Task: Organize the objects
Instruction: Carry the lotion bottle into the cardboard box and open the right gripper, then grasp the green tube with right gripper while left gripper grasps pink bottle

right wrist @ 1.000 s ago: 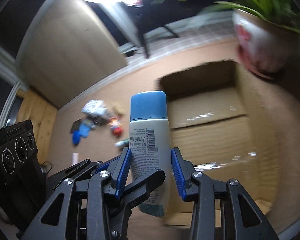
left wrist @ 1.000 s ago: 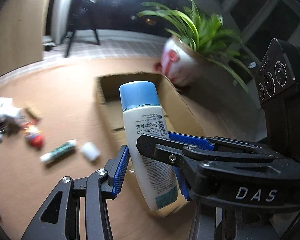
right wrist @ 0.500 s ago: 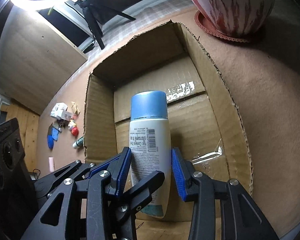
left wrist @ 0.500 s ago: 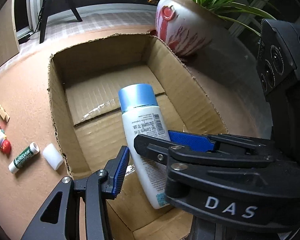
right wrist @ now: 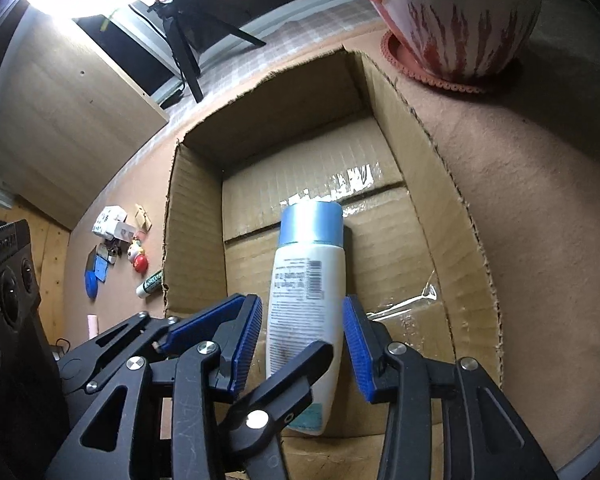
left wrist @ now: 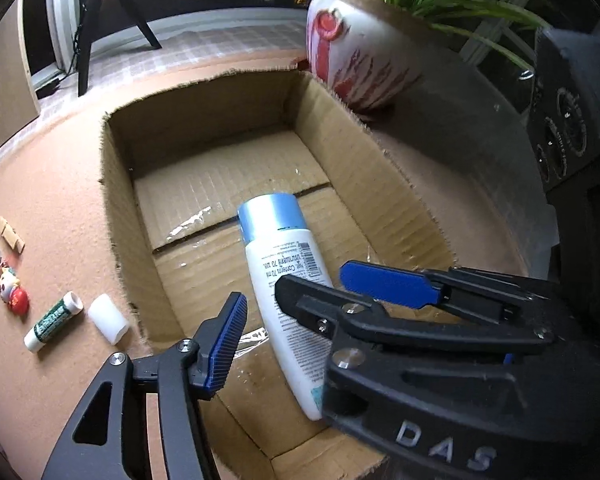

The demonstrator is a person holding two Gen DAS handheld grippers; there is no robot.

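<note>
While both claws open around the lotion bottle (right wrist: 306,300) inside the cardboard box (right wrist: 452,216), pads clear of it, back the left claw (left wrist: 296,320) and right claw (right wrist: 300,344) straight out, without nudging it.

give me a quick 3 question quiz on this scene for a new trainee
1. True or false: the bottle has a red cap.
2. Where is the bottle? A. beside the plant pot B. inside the cardboard box C. among the small items left of the box
3. Name the green-labelled thing lying outside the box next to the white cap.

Key
1. False: the cap is blue.
2. B. The left tool and right tool are opening around it, pads off its sides.
3. The glue stick.
</note>
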